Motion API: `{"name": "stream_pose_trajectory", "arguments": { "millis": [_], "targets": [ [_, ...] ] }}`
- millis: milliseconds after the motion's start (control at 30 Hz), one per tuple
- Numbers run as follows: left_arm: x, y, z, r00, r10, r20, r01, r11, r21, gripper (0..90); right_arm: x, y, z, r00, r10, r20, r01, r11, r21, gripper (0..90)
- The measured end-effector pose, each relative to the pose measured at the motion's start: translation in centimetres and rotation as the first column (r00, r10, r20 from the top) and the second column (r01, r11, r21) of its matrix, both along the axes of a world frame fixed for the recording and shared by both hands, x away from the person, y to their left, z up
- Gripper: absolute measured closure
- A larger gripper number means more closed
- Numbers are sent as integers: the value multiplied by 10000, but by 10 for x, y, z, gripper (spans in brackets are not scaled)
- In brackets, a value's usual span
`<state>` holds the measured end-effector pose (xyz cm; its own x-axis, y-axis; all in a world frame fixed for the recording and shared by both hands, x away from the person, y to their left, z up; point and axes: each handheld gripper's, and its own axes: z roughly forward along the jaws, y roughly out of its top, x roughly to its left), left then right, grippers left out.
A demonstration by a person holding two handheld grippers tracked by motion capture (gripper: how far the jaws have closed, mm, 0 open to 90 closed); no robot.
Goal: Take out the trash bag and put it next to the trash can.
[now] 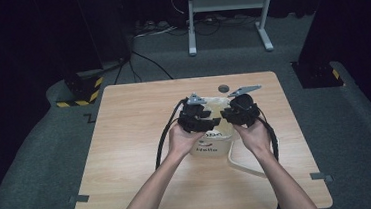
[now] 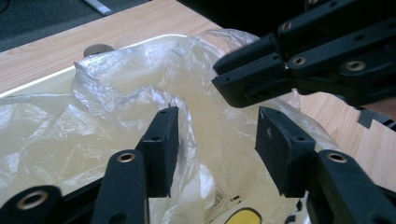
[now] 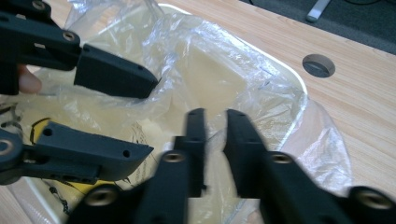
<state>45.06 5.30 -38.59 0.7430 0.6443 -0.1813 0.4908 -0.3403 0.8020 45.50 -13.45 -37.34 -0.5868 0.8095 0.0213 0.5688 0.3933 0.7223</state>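
A cream cloth bag [image 1: 212, 148] printed "Hello" lies mid-table, with a crumpled clear plastic bag [image 1: 216, 105] on its far end. Both hands hold their grippers side by side over it. My left gripper [image 2: 217, 135] is open; loose film [image 2: 140, 79] drapes against its left finger [image 2: 161, 140] and the pads do not press it. My right gripper [image 3: 215, 126] has its jaws nearly together on a fold of the film [image 3: 224, 60]. The right gripper [image 2: 233, 86] hangs just beyond the left one's tips. The left gripper [image 3: 152, 116] shows at the left in the right gripper view.
The bag's strap [image 1: 238, 163] loops toward the front right of the wooden table [image 1: 127, 154]. A round cable hole [image 1: 223, 88] sits near the far edge. Beyond the table stand a white frame [image 1: 225, 3] and a black-and-yellow base [image 1: 80, 92].
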Motion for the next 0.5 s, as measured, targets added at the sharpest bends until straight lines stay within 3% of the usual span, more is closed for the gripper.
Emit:
{"name": "stream_pose_trajectory", "arguments": {
  "millis": [33, 167, 500],
  "targets": [
    [0, 0, 0, 10000, -17, -16, 17, 10000, -44, 478, 0, 0, 0, 10000, 85, 36, -84, 10000, -46, 886],
    [-1, -1, 1, 10000, -76, -61, 75, 9998, -179, 435, 0, 1, -1, 9998, 211, -24, -211, 9998, 9, 900],
    [-2, -3, 1, 9995, -302, -55, 300, 9988, -392, 371, -2, 3, 6, 9966, 826, -28, -818, 9905, 1102, 900]
  ]
}}
